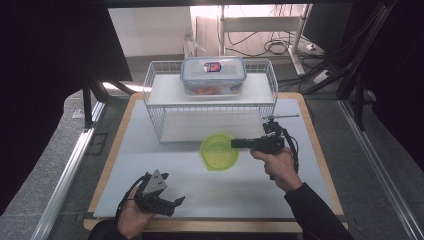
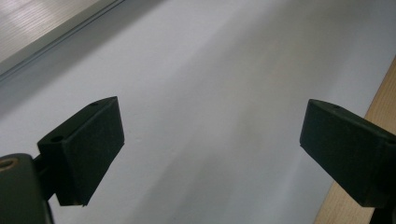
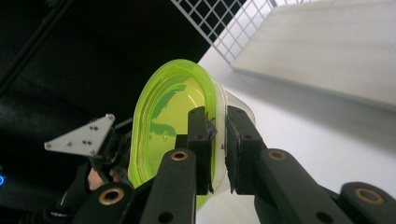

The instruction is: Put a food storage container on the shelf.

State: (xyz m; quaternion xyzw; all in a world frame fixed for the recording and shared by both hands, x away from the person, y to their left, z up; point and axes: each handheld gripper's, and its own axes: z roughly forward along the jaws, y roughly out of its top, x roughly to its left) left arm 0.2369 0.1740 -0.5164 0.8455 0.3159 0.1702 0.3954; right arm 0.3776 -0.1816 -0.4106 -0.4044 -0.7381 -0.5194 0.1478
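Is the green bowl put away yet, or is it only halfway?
Partway, it seems. Done: the right gripper has clamped the green bowl's rim. In hand: the bowl sits before the wire rack. Left: probably shelving it, near the lidded box. The left gripper waits open.

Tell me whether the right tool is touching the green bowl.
Touching. In the right gripper view the right tool has its jaws closed on the rim of the green bowl, one inside, one outside.
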